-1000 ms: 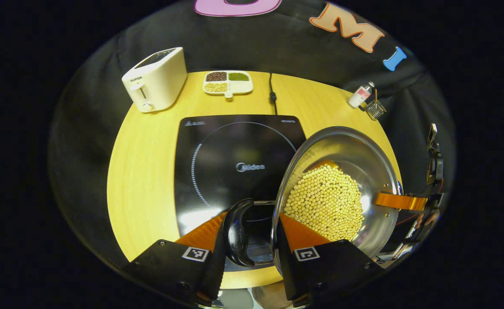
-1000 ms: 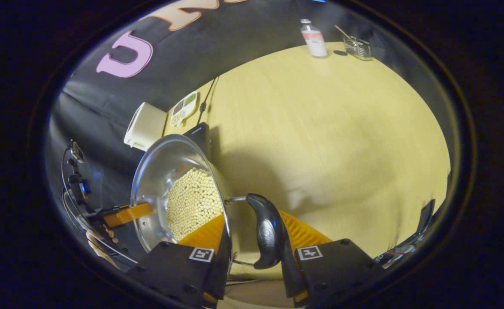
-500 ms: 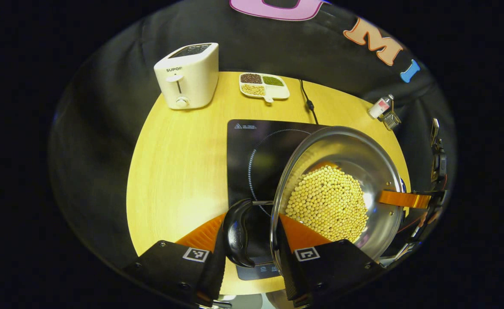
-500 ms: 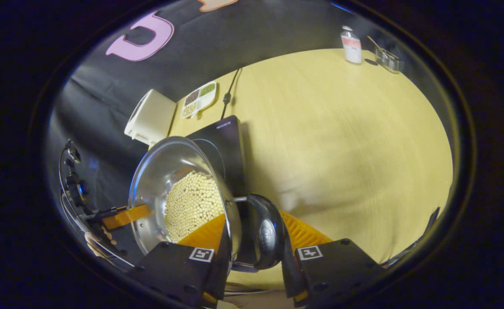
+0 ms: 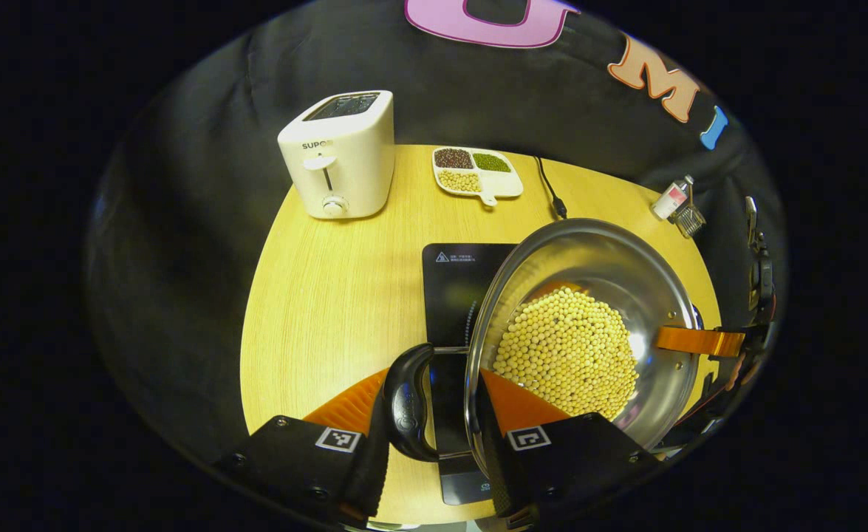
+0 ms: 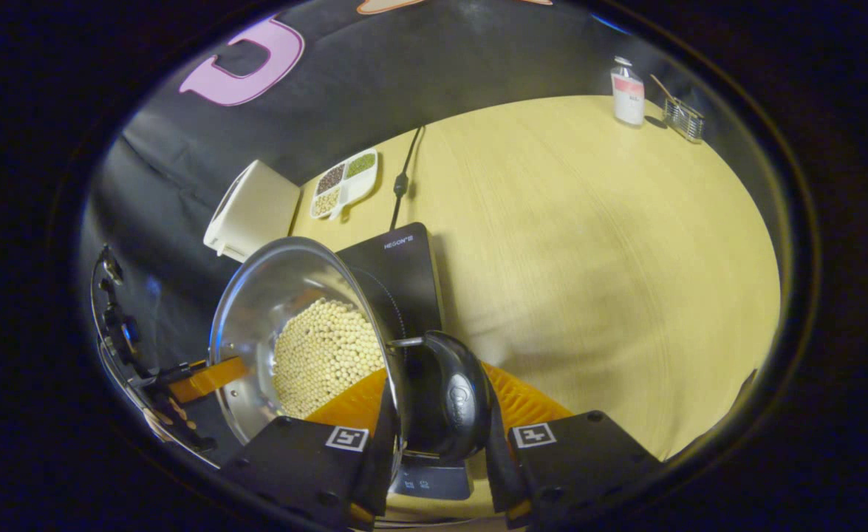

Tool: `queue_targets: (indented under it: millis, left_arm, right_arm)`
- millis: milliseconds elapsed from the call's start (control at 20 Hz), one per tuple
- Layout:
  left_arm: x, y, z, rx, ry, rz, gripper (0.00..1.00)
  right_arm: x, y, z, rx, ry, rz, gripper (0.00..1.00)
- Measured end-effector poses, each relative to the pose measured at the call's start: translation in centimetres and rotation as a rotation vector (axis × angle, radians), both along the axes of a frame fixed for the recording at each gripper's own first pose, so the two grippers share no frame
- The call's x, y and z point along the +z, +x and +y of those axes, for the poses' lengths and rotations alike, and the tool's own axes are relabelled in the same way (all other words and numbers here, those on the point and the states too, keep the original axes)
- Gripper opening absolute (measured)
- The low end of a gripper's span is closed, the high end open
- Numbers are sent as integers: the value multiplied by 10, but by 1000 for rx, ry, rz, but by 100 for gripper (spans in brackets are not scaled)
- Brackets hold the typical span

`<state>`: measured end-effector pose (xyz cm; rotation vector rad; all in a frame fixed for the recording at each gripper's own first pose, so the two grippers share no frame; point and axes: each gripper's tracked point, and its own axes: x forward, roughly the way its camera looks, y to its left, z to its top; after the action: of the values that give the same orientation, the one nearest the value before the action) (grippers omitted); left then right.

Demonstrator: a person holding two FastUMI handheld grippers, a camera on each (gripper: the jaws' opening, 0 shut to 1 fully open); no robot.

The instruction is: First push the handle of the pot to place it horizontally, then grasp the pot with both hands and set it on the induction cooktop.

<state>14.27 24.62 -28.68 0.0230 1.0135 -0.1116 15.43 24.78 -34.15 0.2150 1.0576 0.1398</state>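
Both grippers, left gripper (image 5: pixel 434 403) and right gripper (image 6: pixel 437 406), are clamping the pot (image 5: pixel 589 325) by its rim and handles over the cooktop (image 5: pixel 457 295); keeping it level should stop beans (image 5: pixel 566 355) spilling while lowering.

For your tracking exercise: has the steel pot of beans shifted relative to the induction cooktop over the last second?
Yes. In the left gripper view the pot, carried by both grippers, has travelled across the cooktop, now hiding most of its ring, whereas earlier only its edge overlapped.
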Motion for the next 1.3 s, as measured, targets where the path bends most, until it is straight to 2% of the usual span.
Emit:
queue_targets:
  millis: [500,700,750,800,950,1000,1050,1100,1150,1200,1250,1300]
  left_arm:
    - [-2,8,2,-41,23,10,57]
    - [-3,8,4,-31,35,15,60]
    - [-1,8,4,-30,36,11,62]
    - [-3,9,4,-29,36,8,63]
    - [-3,9,3,-21,33,1,65]
    - [-2,10,4,-14,35,-4,66]
    - [-1,12,5,-7,45,-19,67]
    - [2,15,9,-3,60,-39,69]
    - [4,20,14,8,81,-66,75]
    - [7,24,18,22,95,-97,79]
    - [7,29,18,34,90,-129,98]
    - [16,32,15,47,84,-169,100]
  right_arm:
    - [-3,7,-3,-30,-18,-5,56]
    - [-3,7,-2,-37,-21,-17,56]
    - [-3,7,-3,-37,-21,-19,49]
    - [-3,7,-3,-36,-18,-19,49]
    - [-2,7,-1,-34,-2,-22,52]
    - [-2,8,2,-33,15,-28,59]
    - [1,8,4,-28,33,-35,51]
    - [2,10,4,-19,35,-46,64]
    - [2,7,2,-12,23,-53,78]
    - [4,7,-5,-7,3,-71,85]
    - [8,7,-9,0,-5,-103,91]
    - [15,9,-11,6,2,-143,100]
